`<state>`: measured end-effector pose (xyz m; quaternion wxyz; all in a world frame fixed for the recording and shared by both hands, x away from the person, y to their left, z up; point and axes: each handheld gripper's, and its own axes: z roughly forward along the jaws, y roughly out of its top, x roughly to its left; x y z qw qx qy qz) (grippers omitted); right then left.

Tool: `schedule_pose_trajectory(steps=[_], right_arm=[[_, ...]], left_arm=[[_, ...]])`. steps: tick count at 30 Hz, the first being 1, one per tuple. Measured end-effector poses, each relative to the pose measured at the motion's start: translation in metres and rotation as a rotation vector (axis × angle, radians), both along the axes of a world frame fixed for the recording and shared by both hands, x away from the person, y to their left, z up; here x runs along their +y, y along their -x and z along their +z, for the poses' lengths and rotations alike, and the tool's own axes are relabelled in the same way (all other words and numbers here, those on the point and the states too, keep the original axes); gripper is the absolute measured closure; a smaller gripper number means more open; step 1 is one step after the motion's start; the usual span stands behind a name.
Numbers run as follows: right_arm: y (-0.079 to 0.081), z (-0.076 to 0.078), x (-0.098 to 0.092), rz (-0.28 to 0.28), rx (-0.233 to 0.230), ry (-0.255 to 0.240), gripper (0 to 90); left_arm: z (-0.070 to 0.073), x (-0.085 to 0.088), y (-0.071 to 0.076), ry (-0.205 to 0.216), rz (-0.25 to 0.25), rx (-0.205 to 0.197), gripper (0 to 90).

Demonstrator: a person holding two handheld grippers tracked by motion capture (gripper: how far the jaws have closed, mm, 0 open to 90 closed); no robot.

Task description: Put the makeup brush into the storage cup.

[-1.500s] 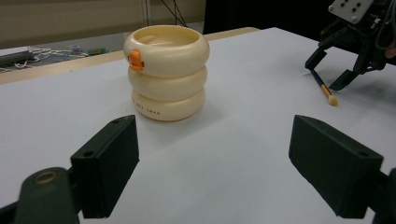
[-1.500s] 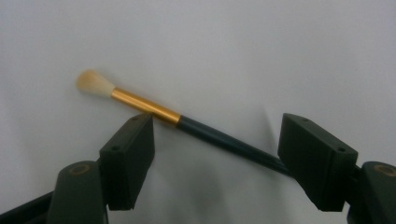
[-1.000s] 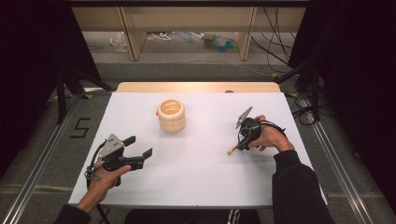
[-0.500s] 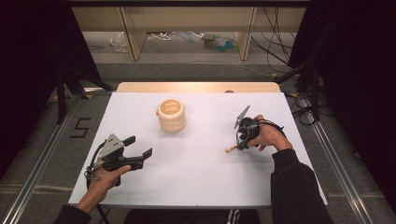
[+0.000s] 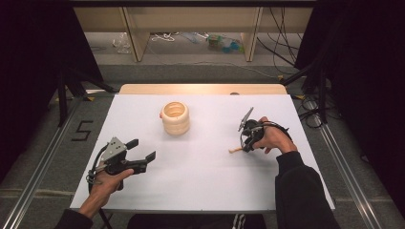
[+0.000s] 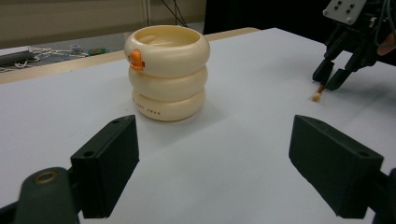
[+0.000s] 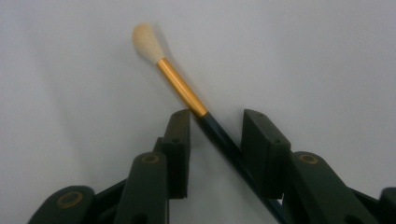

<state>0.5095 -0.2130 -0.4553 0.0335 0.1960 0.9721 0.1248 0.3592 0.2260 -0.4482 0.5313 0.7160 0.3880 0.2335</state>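
Observation:
A paint brush (image 7: pixel 182 88) with a pale tuft, gold ferrule and dark handle lies on the white table (image 5: pixel 200 181). Its tip (image 5: pixel 234 150) pokes out left of my right gripper (image 5: pixel 246 143). That gripper (image 7: pixel 217 119) points down with its jaws astride the handle. The jaws have just been closing, and a gap still shows on the right side. My left gripper (image 5: pixel 142 149) is held level near the front left, open and empty (image 6: pixel 215 158). It faces a cream ringed pot (image 6: pixel 168 74) with an orange bill, standing mid-table (image 5: pixel 175 118).
The right gripper (image 6: pixel 332 79) and the brush tip (image 6: pixel 316 96) show at the far right of the left gripper view. A wooden strip (image 5: pixel 200 88) edges the table's far side. Shelving legs and cables lie on the floor beyond it.
The right gripper's jaws look narrower around the brush. Both hands, the pot and the left gripper are where they were.

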Motion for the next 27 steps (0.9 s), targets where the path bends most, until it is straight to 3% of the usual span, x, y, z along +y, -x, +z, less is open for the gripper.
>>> schedule_pose_trajectory(steps=[27], right_arm=[[0.0003,0.0015,0.0066,0.011,0.027,0.045,79.4]], left_arm=[[0.0004,0.0003,0.0004,-0.005,0.000,-0.002,15.6]])
